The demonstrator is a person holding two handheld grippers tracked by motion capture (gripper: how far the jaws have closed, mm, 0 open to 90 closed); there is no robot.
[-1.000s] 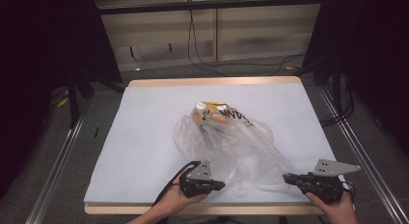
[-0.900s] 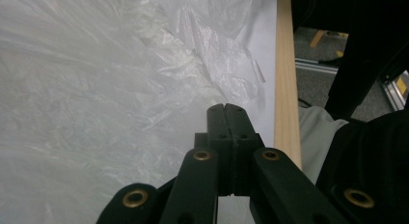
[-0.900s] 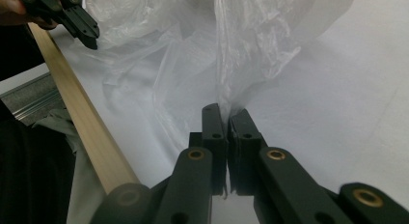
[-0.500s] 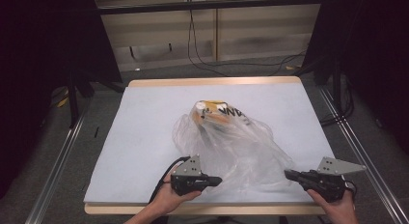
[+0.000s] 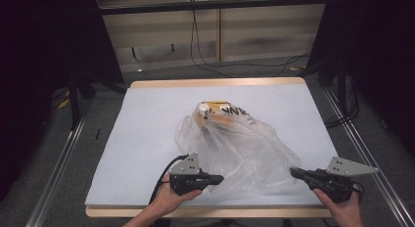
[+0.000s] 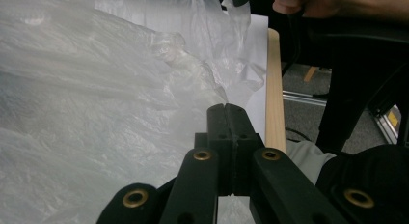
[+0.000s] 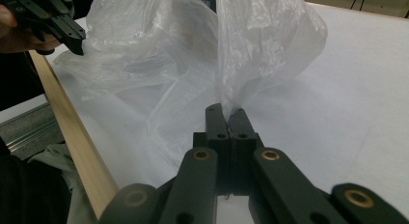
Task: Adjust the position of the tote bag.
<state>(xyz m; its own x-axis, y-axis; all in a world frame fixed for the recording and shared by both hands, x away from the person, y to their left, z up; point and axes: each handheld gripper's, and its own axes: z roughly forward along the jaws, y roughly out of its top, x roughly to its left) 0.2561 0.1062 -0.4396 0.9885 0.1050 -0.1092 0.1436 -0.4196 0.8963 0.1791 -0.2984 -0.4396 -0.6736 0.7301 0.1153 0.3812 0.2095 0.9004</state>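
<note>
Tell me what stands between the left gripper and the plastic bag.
Nothing visible does. The left gripper, jaws shut, sits right at the near edge of the plastic bag, whose film lies against its tips in the left gripper view; whether it pinches film is unclear.

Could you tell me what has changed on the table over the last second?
The left tool slid slightly left and toward the near edge, drawing the clear plastic bag wider at its mouth. The right tool barely shifted. Both stay shut on the plastic bag, and the orange packet inside remains at the far end on the white table cover.
</note>
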